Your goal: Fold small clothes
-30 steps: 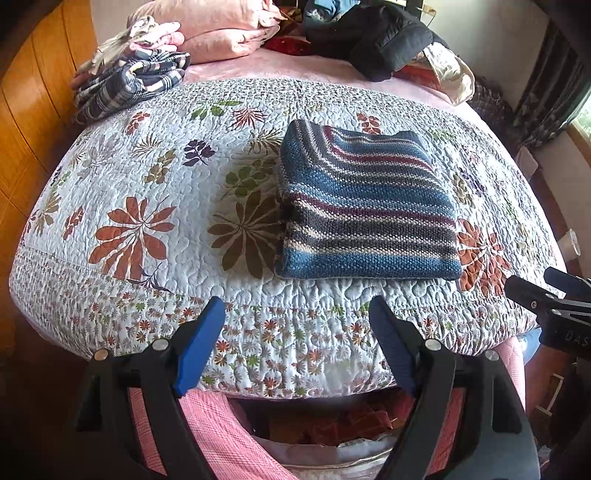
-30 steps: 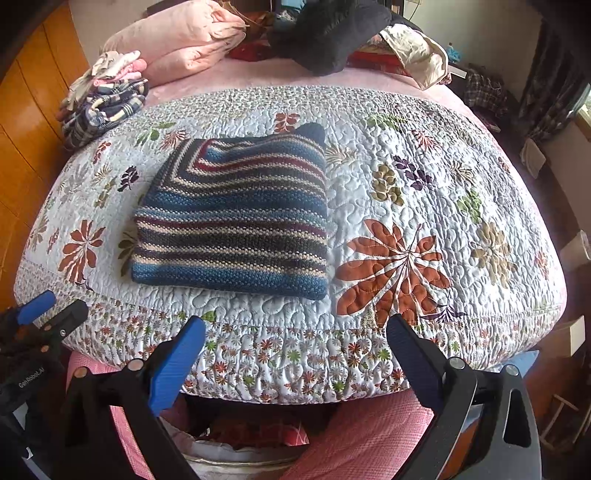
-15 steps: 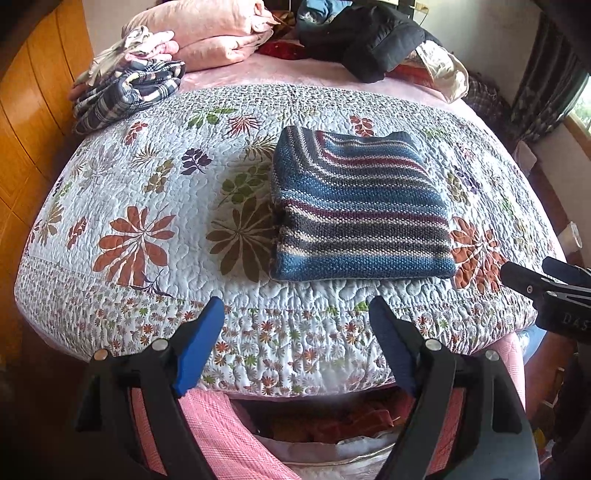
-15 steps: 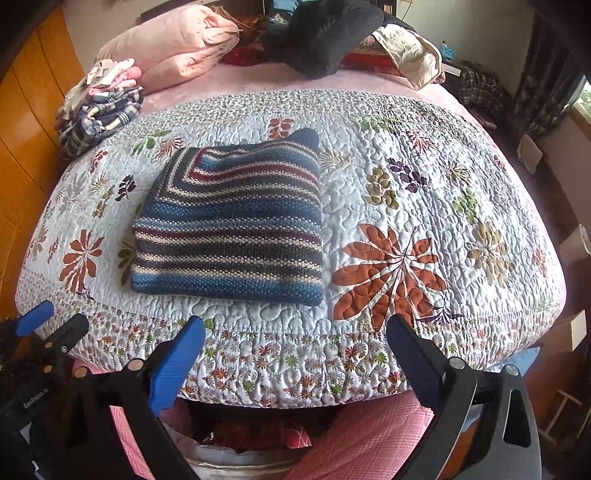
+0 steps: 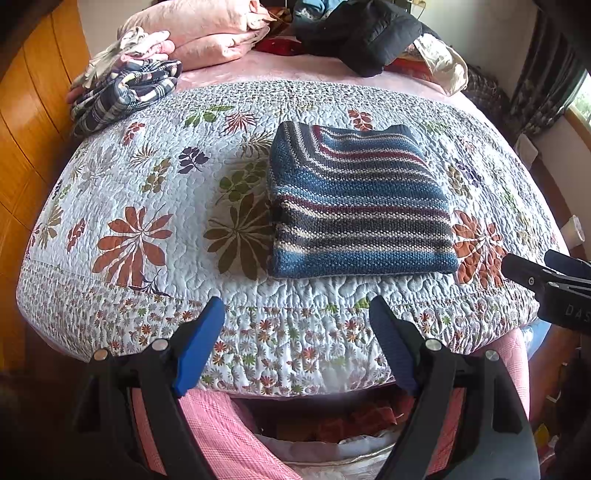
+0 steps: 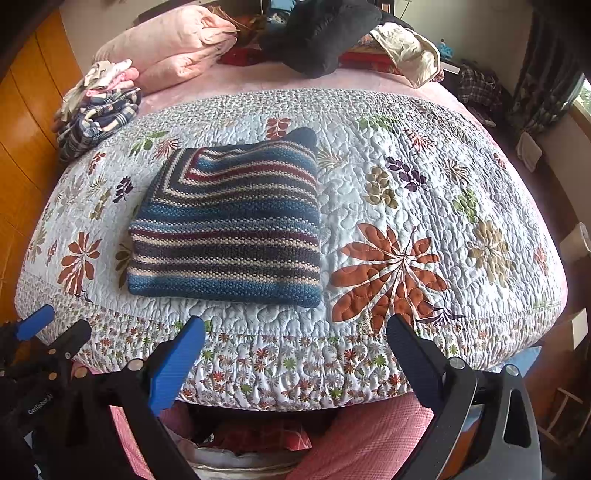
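A striped knit sweater (image 5: 360, 206) in blue, maroon and cream lies folded into a neat rectangle on the floral quilt (image 5: 147, 206); it also shows in the right wrist view as the sweater (image 6: 229, 229). My left gripper (image 5: 297, 314) hangs open off the near edge of the bed, short of the sweater, nothing between its fingers. My right gripper (image 6: 293, 332) is open too, off the near edge and slightly right of the sweater. Each gripper shows at the side of the other's view.
A plaid and pink pile of clothes (image 5: 122, 88) sits at the far left corner. Pink bedding (image 6: 166, 55), a black jacket (image 6: 317, 33) and other garments crowd the head of the bed. A wooden wall (image 5: 29, 122) runs along the left. A bag of clothes (image 5: 325, 435) lies below the grippers.
Both grippers have drawn back slightly from the bed, so the quilt and sweater sit a bit farther off. The sweater has not moved and both grippers stay open.
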The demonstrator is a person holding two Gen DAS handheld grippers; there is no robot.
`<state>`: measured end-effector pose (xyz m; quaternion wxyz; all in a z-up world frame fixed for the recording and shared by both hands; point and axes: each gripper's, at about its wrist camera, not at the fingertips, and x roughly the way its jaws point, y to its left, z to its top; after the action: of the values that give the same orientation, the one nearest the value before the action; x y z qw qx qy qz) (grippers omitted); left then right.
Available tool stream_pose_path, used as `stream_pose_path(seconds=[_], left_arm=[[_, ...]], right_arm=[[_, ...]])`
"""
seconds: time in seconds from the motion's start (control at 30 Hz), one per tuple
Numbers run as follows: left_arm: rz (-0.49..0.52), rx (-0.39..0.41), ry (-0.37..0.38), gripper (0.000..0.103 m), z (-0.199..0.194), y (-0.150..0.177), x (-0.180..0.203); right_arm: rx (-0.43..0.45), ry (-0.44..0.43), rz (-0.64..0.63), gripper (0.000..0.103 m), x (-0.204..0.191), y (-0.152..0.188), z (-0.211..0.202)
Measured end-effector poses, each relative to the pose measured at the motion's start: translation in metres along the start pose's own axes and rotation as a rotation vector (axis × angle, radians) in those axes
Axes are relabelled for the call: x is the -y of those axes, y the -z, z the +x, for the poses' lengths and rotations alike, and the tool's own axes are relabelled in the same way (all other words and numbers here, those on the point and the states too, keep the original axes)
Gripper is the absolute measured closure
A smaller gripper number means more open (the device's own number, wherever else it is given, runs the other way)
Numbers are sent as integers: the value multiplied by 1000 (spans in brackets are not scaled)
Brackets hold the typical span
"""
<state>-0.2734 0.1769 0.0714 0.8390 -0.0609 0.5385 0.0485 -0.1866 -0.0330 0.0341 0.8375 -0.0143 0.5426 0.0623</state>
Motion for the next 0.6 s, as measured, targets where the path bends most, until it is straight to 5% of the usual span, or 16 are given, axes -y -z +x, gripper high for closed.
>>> stream_pose_path(seconds=[0.6], left_arm=[[2, 10, 5, 23, 0, -3, 1]], right_arm=[[4, -7, 4, 4, 1, -1, 4]])
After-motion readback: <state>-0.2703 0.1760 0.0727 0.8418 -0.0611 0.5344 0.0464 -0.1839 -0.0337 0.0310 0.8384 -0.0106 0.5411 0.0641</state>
